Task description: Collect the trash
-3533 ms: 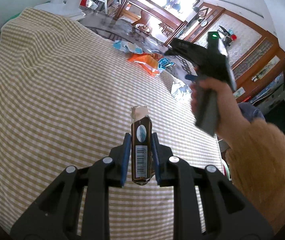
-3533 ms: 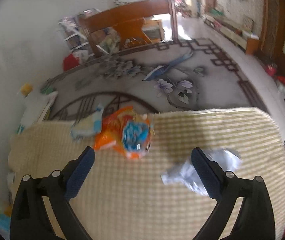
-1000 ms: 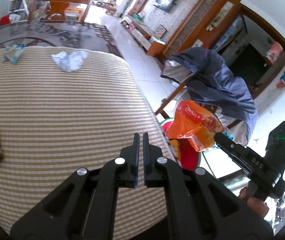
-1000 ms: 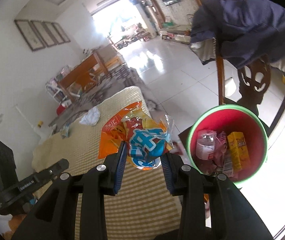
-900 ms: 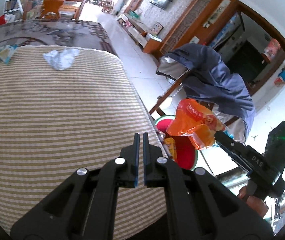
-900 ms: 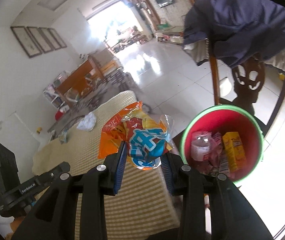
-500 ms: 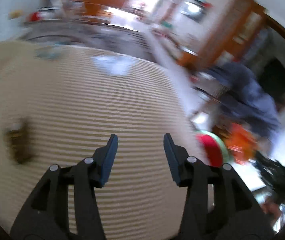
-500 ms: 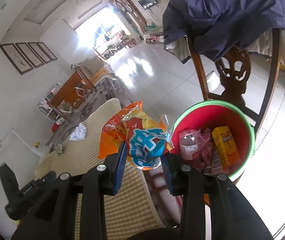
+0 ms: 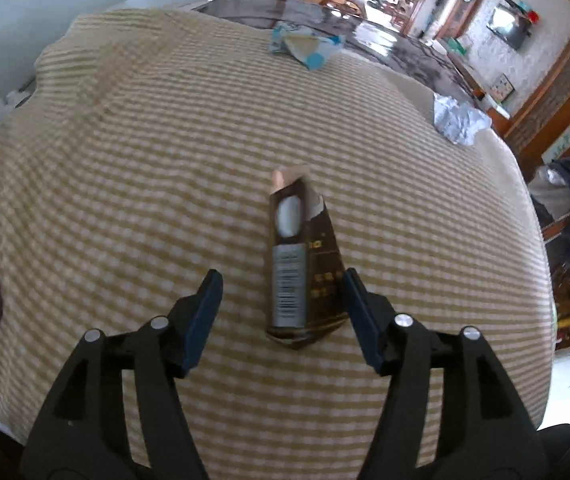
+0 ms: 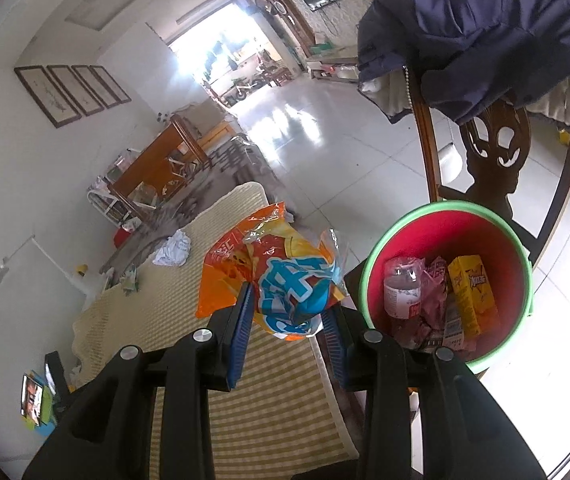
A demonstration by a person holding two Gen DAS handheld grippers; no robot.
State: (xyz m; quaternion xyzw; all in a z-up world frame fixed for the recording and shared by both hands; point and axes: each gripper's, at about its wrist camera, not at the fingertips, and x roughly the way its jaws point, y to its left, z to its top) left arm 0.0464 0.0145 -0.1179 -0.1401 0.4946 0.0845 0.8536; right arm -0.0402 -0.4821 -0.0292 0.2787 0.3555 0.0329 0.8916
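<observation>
meanwhile the right gripper (image 10: 287,322) is clamping the orange snack bag (image 10: 273,280) just beside the bin (image 10: 523,300), awaiting release over it, while the left gripper (image 9: 283,300), jaws just opening, is straddling the untouched brown carton (image 9: 305,264) on the checked cloth (image 9: 125,160), needing closure.

A bright, lived-in room with white tile and dark wood

Daylight pours through a wide doorway (image 10: 221,60) and glares off the glossy white floor tiles (image 10: 325,152). Four framed pictures (image 10: 73,94) hang in a row on the white wall. A carved wooden chair (image 10: 497,160) carries a navy jacket (image 10: 481,36). A checked beige cloth (image 9: 165,152) covers the table, and a television (image 9: 513,28) sits on a patterned wall framed in dark wood.
</observation>
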